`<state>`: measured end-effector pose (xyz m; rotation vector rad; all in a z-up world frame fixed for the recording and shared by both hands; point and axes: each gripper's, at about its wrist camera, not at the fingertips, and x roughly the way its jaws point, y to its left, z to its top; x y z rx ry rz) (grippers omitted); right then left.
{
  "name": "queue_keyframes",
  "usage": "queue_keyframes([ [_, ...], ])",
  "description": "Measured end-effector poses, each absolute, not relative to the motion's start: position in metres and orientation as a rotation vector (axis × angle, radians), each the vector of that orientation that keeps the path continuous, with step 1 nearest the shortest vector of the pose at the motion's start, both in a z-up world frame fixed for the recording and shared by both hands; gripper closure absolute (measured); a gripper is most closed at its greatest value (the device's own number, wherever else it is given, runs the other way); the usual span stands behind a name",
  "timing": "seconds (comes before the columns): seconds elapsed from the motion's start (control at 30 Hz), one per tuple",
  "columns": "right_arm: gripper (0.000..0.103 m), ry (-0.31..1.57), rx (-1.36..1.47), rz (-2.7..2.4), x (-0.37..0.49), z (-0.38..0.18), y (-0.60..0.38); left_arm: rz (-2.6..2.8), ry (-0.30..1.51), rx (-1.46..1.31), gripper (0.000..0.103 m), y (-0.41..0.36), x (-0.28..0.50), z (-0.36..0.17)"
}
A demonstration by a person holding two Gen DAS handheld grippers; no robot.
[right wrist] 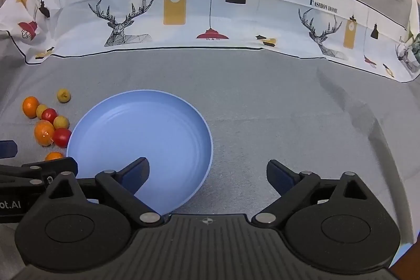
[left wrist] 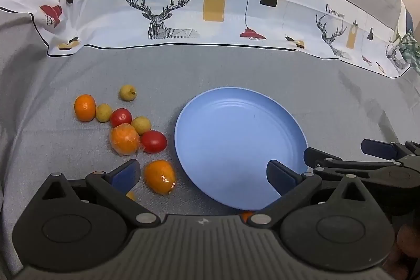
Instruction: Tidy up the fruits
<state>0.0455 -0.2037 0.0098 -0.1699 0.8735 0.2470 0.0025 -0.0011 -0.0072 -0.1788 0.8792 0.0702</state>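
Observation:
An empty blue plate (left wrist: 236,138) (right wrist: 141,133) lies on the grey cloth. Left of it sits a cluster of small fruits: oranges (left wrist: 84,107) (left wrist: 125,138) (left wrist: 159,176), some in clear wrap, red tomatoes (left wrist: 154,141) (left wrist: 121,117) and small yellow fruits (left wrist: 127,92) (left wrist: 103,112). The same cluster shows at the left of the right wrist view, around a red tomato (right wrist: 62,137). My left gripper (left wrist: 202,175) is open, its fingers straddling the nearest orange and the plate's near rim, gripping nothing. My right gripper (right wrist: 207,175) is open and empty over the plate's right edge; it also shows at the right of the left wrist view (left wrist: 349,151).
A printed cloth band with deer and lamps (left wrist: 210,7) (right wrist: 210,17) runs along the back of the grey surface. Bare grey cloth (right wrist: 302,122) stretches right of the plate. A small orange bit (left wrist: 246,215) peeks out under the left gripper's body.

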Motion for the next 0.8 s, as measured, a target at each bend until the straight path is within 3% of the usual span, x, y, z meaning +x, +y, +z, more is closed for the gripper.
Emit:
queue_keyframes([
  [0.23,0.015,0.886,-0.194,0.241,0.046,0.008,-0.196,0.067,0.897,-0.168,0.001,-0.003,0.003,-0.008],
  [0.8,0.014,0.865,-0.169,0.26,0.046,0.005,-0.201,0.084,0.891,-0.131,0.001,-0.008,0.002,-0.013],
])
